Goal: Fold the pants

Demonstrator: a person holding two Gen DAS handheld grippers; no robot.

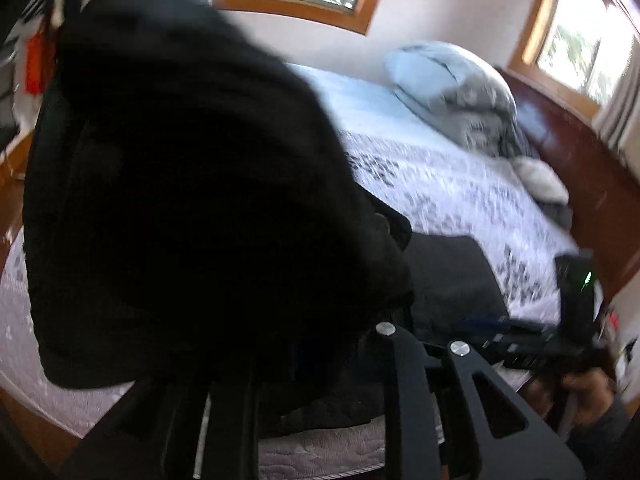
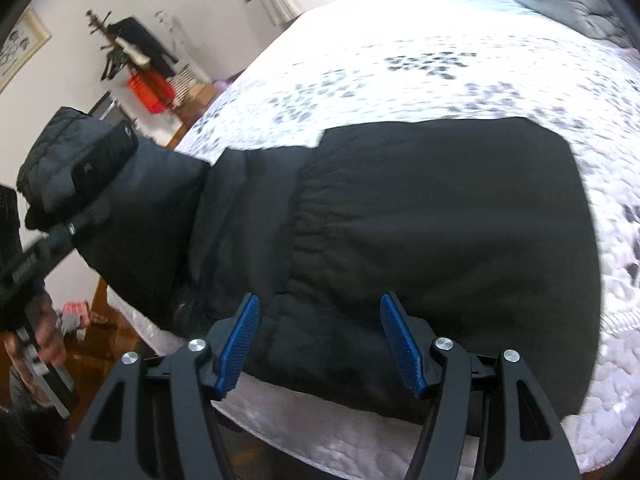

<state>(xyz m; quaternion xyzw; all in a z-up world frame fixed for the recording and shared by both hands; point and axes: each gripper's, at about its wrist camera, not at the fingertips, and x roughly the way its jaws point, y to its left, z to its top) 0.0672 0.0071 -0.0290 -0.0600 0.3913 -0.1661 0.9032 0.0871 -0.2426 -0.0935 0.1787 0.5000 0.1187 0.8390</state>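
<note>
Garment: our black, soft fleece pants (image 2: 440, 220) lie partly folded along the near edge of the white, grey-patterned quilted bed (image 2: 400, 60).
Left tongs (image 2: 60, 184): clamped on one end of the cloth, lifted off the bed's left edge.
Right tongs (image 2: 320, 332): wide apart, empty, over the near hem.
Handling: we judge the fabric light, limp, not slippery; best pinched at corners or the elastic waistband.

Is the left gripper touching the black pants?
Touching. In the right wrist view, the left gripper is shut on a lifted end of the black pants.
</note>
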